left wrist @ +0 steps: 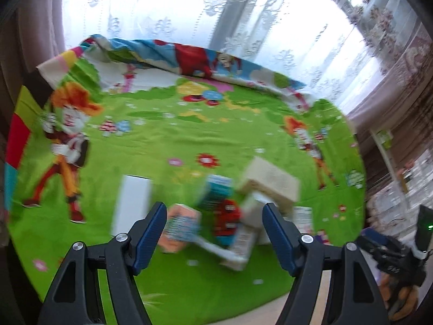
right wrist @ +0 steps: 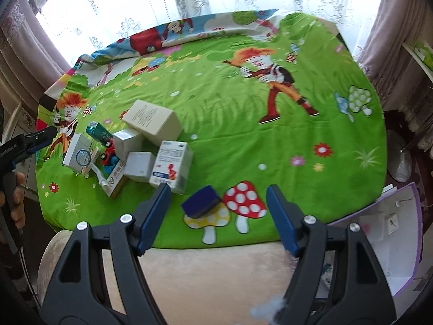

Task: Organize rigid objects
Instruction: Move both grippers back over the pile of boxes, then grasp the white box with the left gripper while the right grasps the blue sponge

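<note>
Blue-padded and spread about halfway, the right tongs [right wrist: 217, 203] hung empty above the near edge of the surface [right wrist: 311, 124], which wore a green cartoon-printed cloth. A small dark-blue block [right wrist: 201, 201] lay on the cloth between the jaws but below them, touched by neither pad, just beside a printed red mushroom. The left tongs [left wrist: 213, 223] stood equally wide and held nothing, pointing down at the pile of boxes; their view was smeared by motion.

That pile sat toward the left of the surface in the right wrist view: a large beige box [right wrist: 153, 122] leaning on two small white boxes [right wrist: 127, 142], a white-and-blue medicine box [right wrist: 171, 166] standing upright nearest the block, a teal carton [right wrist: 98, 132] tilted behind, a red toy car [right wrist: 109, 149] wedged among them, and a white box with a blue ring [right wrist: 78, 153] at the far left.

The likely trouble lay in the heap itself. Boxes rested on one another, so pulling one could tip the beige box or roll the car away. Loose cloth could bunch under a sliding pad. The blurred left view also made a clean aim harder.

An open white-lined box with a purple rim [right wrist: 389, 233] stood off the surface's right corner; its contents could not be made out, and nothing from the pile appeared to be in it.
</note>
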A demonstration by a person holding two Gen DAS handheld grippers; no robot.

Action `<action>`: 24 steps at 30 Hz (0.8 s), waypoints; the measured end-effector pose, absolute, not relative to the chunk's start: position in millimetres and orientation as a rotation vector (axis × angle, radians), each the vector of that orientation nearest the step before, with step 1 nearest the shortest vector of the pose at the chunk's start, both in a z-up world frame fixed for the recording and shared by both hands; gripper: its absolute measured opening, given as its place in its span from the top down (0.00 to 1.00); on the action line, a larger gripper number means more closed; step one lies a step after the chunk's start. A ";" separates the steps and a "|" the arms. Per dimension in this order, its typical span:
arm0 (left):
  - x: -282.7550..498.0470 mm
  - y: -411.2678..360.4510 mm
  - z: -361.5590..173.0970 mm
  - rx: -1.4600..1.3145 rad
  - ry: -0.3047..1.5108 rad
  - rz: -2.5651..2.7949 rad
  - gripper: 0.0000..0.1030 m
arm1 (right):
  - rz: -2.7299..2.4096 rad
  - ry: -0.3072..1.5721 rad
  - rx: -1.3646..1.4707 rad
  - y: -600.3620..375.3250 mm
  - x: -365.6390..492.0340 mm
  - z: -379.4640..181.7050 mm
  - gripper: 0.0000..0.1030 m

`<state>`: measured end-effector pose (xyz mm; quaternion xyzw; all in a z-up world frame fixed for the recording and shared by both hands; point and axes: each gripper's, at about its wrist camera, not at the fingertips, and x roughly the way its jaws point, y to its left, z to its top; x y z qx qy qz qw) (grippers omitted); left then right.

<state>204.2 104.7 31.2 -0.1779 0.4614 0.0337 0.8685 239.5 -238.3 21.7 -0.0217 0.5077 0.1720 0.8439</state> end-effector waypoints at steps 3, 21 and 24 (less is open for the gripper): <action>205.2 128.3 22.4 -0.318 1.000 0.113 0.28 | 0.376 1.094 -0.052 -225.6 240.6 12.6 0.27; 218.7 160.5 -45.4 -0.405 1.163 0.260 0.29 | 0.460 1.168 -0.334 -193.6 245.8 -27.1 0.26; 223.8 163.6 -52.7 -0.406 1.179 0.258 0.29 | 0.506 1.185 -0.373 -190.5 246.1 -38.2 0.26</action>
